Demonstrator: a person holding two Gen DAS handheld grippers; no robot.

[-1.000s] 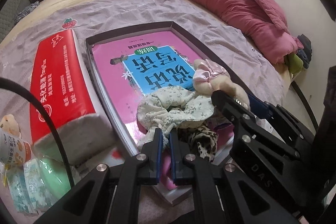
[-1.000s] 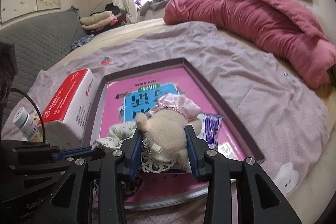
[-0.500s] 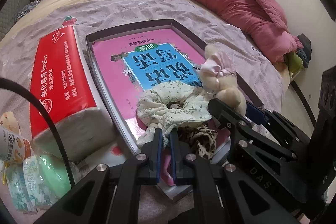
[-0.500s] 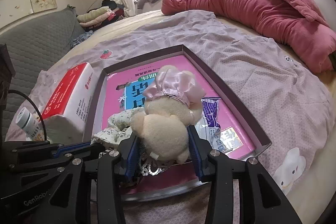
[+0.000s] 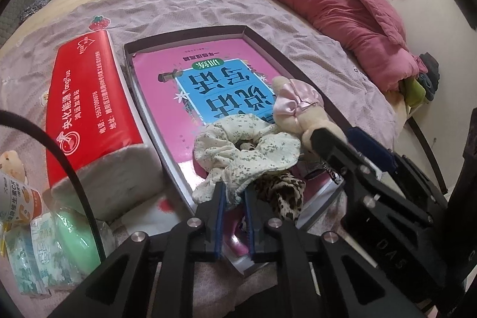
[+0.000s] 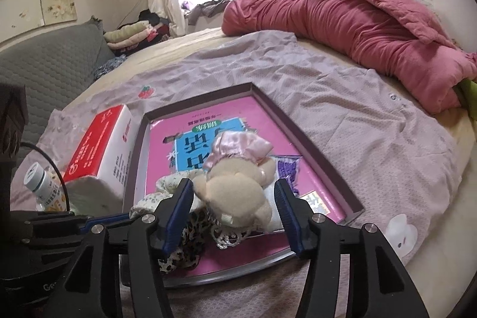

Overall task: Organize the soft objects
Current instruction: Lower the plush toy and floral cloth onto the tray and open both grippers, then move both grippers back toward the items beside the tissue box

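My left gripper [image 5: 234, 195] has its blue pads nearly together, pinching the near edge of the floral scrunchie [image 5: 247, 151]; the fabric bunches out above the fingers, so the pinched fold itself is hidden between them. The scrunchie lies in the shallow dark-rimmed tray [image 5: 265, 40], on the pink book [image 5: 190, 70] that fills it. Under and beside the scrunchie sits a leopard-print scrunchie [image 5: 283, 192], half covered, and my left fingers hide its near end.

My right gripper [image 6: 234, 200] stands wide apart, one pad on each side of the cream plush bear [image 6: 235, 195] with its pink satin bonnet. I cannot tell whether either pad touches the plush; a gap shows on the right. The bear rests in the tray [image 6: 325, 169] against the floral scrunchie [image 6: 170, 184], and its face is turned away from both cameras. A silvery chain trails below it, and a purple wrapper [image 6: 287, 169] is largely hidden behind its body.

Left of the tray lies the red tissue pack [image 5: 86, 103], touching the tray's wall. Nearer my left fingers, a small bottle [image 5: 18, 201] and green packets [image 5: 53, 249] are cut off by the frame edge and crossed by a black cable [image 5: 71, 178]. The crimson quilt [image 6: 357, 29] is heaped along the far right of the bed.
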